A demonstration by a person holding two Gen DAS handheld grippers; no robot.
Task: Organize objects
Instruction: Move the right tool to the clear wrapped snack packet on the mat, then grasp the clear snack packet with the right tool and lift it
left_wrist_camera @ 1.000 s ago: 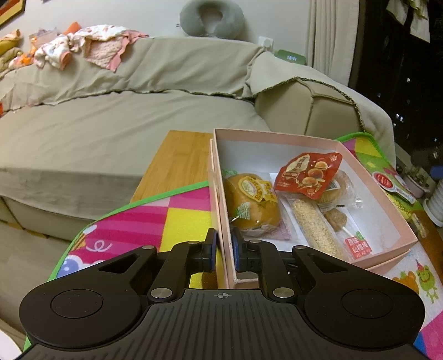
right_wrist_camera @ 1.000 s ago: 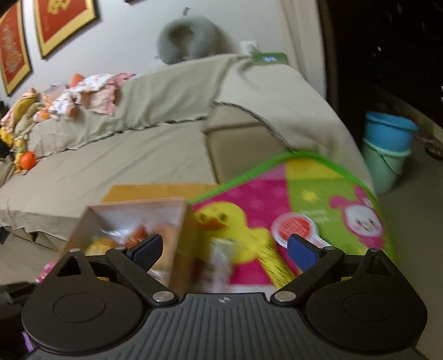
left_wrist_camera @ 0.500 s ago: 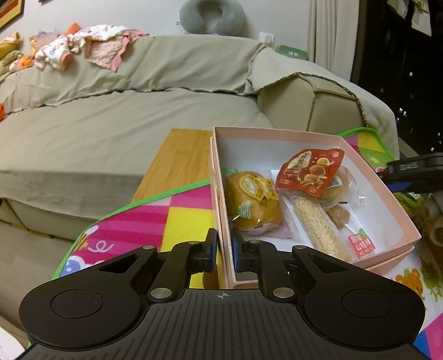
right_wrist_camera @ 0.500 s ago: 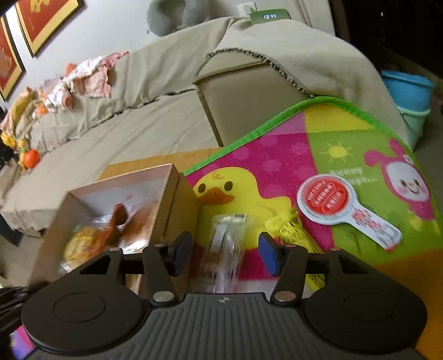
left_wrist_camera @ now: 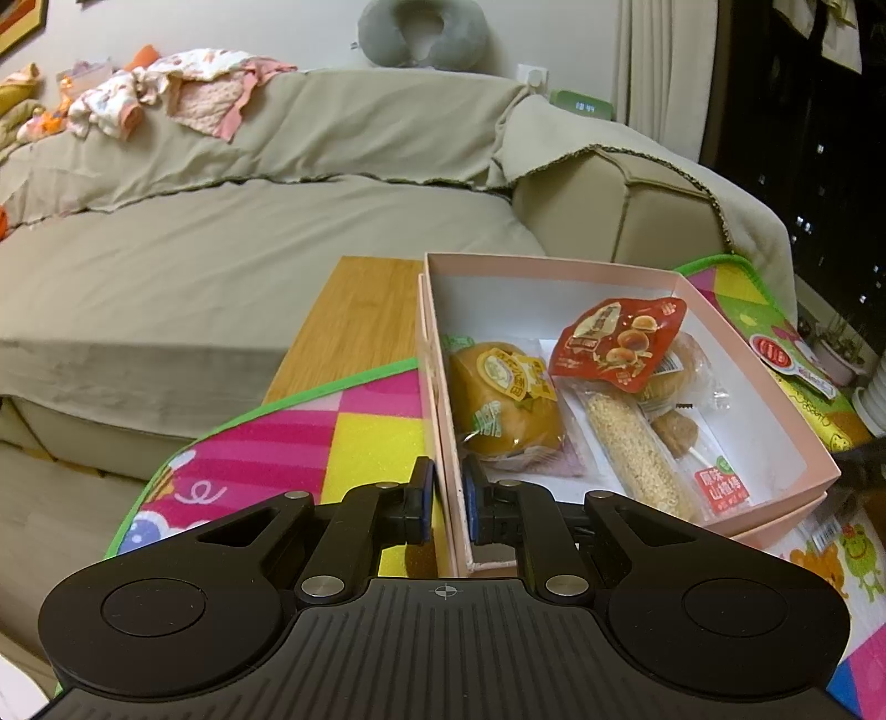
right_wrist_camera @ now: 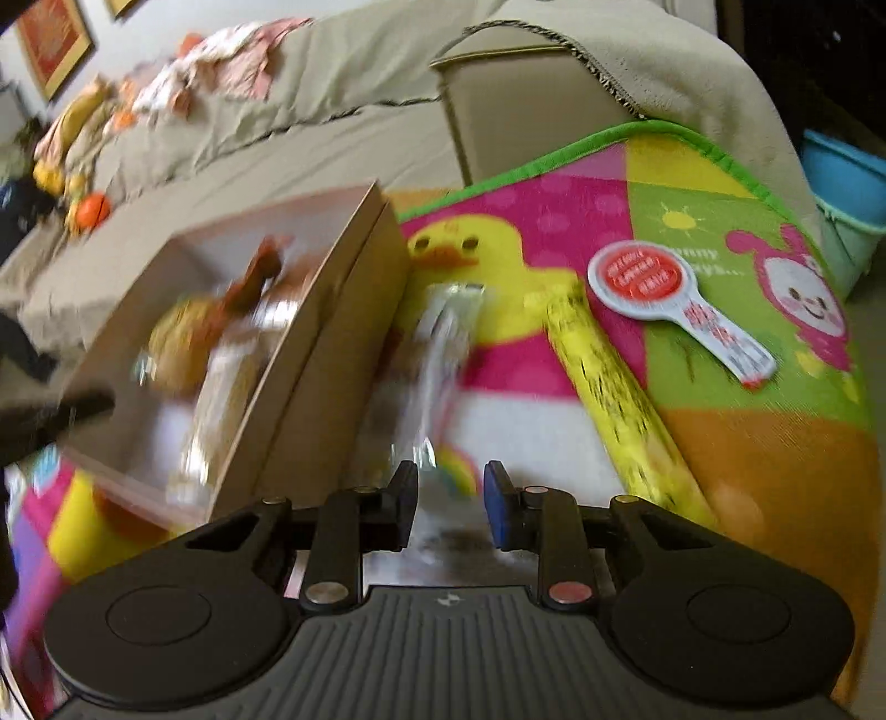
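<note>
A beige-covered sofa (left_wrist_camera: 249,232) fills the far side of the scene, with a grey neck pillow (left_wrist_camera: 423,30) on its back and a heap of baby clothes (left_wrist_camera: 166,94) to the left. Nearer lies a bright cartoon play mat (right_wrist_camera: 554,387) spread over a wooden table (left_wrist_camera: 360,310). On it stands the open pink box (left_wrist_camera: 554,268), holding a wrapped bun (left_wrist_camera: 498,404) on the left, a red snack pouch (left_wrist_camera: 620,340) in the middle far part, and a long crumbly snack bar (left_wrist_camera: 631,448) in clear wrap toward the near right. The left gripper (left_wrist_camera: 446,501) is clamped on the box's near left wall, one pad outside and one inside. Right of the box, on the mat, lie a clear-wrapped snack packet (right_wrist_camera: 443,354), blurred, a yellow tube-shaped packet (right_wrist_camera: 614,399) and a white spoon-shaped pack with a red round label (right_wrist_camera: 675,304) farthest right. The right gripper (right_wrist_camera: 449,507) sits at the clear packet's near end, its jaws narrowly parted on either side of the wrapper; whether they press it cannot be told.
</note>
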